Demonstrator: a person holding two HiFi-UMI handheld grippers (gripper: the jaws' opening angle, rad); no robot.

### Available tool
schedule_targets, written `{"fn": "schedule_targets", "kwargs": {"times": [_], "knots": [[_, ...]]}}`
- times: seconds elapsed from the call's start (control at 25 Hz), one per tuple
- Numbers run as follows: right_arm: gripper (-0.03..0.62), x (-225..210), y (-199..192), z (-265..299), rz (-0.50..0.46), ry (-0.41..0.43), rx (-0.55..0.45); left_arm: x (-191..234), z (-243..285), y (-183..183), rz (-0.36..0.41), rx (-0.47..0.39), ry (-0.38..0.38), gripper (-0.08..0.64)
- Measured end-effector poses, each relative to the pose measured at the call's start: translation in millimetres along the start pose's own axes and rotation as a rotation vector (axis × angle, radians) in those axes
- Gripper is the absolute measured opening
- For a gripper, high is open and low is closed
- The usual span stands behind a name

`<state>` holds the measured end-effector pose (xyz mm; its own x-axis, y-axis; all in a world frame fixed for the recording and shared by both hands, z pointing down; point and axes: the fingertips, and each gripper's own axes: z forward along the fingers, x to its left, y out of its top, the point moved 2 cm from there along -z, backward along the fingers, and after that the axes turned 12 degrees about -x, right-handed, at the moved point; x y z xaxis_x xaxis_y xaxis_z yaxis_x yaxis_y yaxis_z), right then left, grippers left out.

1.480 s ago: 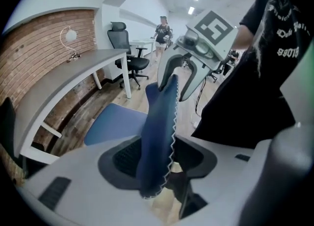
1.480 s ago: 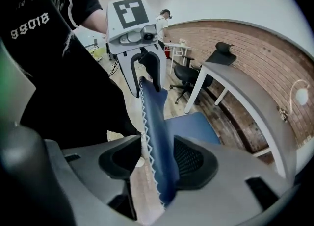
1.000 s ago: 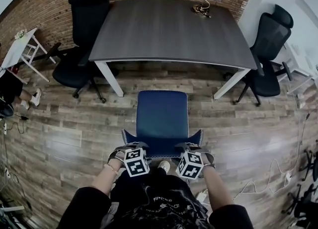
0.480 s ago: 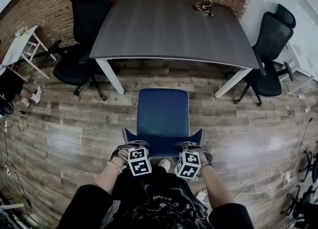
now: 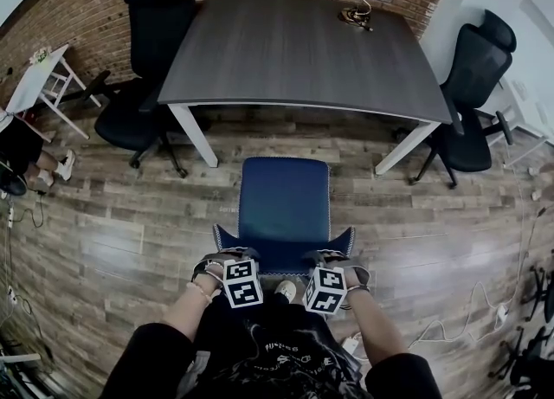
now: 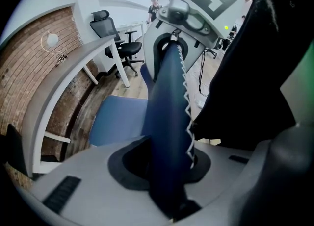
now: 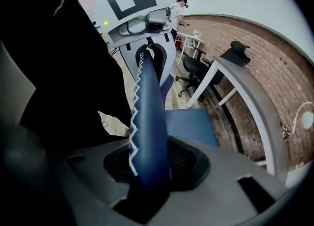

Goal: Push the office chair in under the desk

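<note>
You have one dark grey rectangular desk [image 5: 303, 51] on white legs ahead of you, with two black mesh office chairs [image 5: 147, 60] beside it, one at each end. One blue padded office chair [image 5: 284, 202] stands on the wooden plank floor [image 5: 112, 215] just short of the desk's near edge, between its front legs and not yet under it. Its seat faces the desk and its backrest faces you, so its front-to-back axis runs straight at the desk. Your two grippers sit on the backrest's top edge: the left gripper [image 5: 227, 257] and the right gripper [image 5: 331, 257] have both just been closing, and each is now clamped across the stitched backrest rim.
</note>
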<state>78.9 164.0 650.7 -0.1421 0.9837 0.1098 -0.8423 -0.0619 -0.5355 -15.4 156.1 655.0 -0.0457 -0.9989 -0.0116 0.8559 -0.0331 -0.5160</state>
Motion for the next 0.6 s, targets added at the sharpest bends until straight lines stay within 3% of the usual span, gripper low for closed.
{"fn": "schedule_targets", "kwargs": {"times": [0.6], "knots": [[0.106,-14.2,2.9,-2.3,0.018,0.003,-0.002,14.2,-3.6,2.6,-0.034,0.021,-0.003,0.097]]}}
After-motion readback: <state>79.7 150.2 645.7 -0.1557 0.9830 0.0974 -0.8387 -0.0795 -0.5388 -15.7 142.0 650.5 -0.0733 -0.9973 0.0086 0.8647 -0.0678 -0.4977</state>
